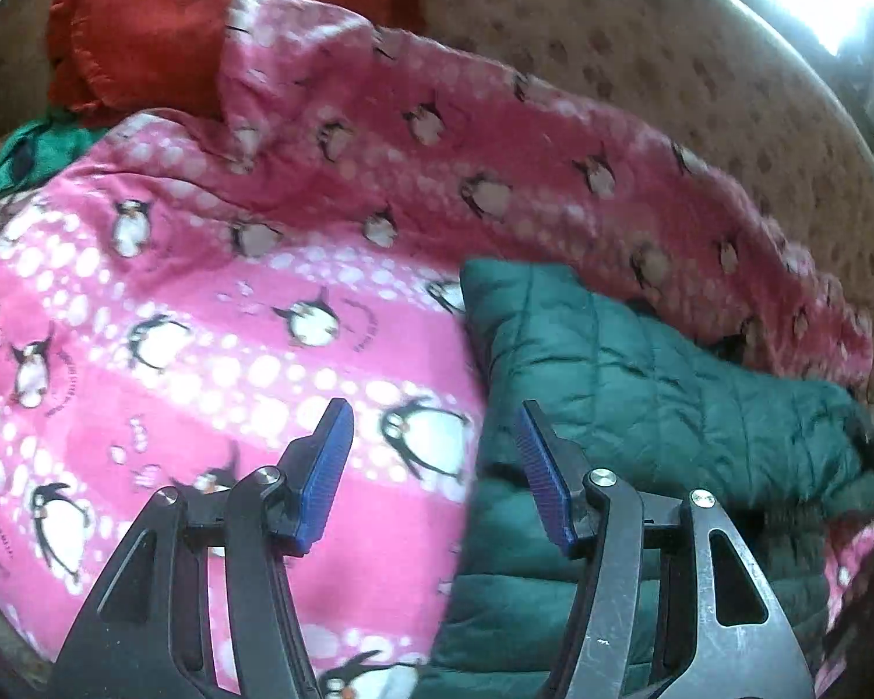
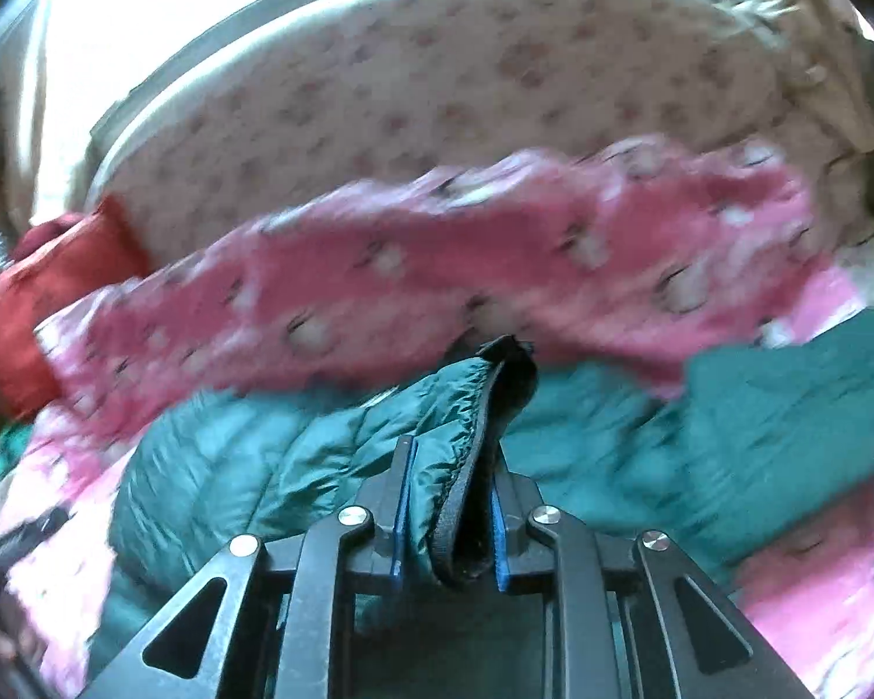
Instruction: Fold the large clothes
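Observation:
A dark green quilted jacket (image 1: 641, 384) lies on a pink penguin-print blanket (image 1: 204, 361). My left gripper (image 1: 434, 425) is open and empty, hovering over the jacket's left edge where it meets the blanket. In the right wrist view my right gripper (image 2: 451, 460) is shut on a bunched edge of the green jacket (image 2: 297, 466), with its black-trimmed hem sticking up between the blue pads (image 2: 402, 501). The pink blanket (image 2: 437, 268) lies behind the jacket. The view is blurred by motion.
A red cushion (image 1: 204, 17) lies at the back left, also visible in the right wrist view (image 2: 52, 291). A beige spotted sheet (image 1: 670, 58) covers the surface behind. A bit of bright green cloth (image 1: 35, 151) shows at the left.

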`<state>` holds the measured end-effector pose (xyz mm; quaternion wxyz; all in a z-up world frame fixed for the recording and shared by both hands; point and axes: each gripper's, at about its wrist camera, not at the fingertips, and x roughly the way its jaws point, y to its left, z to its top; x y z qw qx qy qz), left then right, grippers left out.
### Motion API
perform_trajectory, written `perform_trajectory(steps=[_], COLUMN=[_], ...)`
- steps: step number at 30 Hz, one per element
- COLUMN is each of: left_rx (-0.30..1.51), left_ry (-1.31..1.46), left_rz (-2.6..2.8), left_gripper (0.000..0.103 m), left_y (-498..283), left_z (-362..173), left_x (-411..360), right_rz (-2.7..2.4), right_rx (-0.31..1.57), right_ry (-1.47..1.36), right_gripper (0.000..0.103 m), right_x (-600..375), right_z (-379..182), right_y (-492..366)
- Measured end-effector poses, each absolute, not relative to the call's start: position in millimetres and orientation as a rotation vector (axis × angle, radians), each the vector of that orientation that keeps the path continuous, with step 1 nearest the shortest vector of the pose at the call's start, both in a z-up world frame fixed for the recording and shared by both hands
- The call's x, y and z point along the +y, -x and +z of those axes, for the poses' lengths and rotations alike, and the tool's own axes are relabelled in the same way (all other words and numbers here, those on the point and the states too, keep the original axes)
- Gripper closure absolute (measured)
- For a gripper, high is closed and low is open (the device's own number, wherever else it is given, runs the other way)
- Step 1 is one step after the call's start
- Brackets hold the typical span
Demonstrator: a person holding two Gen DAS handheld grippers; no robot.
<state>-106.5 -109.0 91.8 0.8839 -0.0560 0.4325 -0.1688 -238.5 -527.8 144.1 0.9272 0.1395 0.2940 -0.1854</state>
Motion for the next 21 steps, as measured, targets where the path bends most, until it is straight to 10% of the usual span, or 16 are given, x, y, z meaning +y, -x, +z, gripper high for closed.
perform_trajectory(steps=[8,12,21], left_rx=[0.913,0.921,0.935], left_ry=[-0.077,-0.072,-0.126], left_rz=[-0.369,-0.370,-0.353], left_gripper=[0.045,0.045,0.045], left_y=[118,118,94], left_z=[74,79,87], left_x=[-151,-154,-190], right_rz=[-0.458,-0.463,-0.173], right_rx=[0.858,0.756,0.766], right_ry=[-0.301,-0.341,-0.240], right_gripper=[0.083,0.038,0.037], right_x=[-574,-577,-492], right_z=[66,97,121], right_y=[199,233,213])
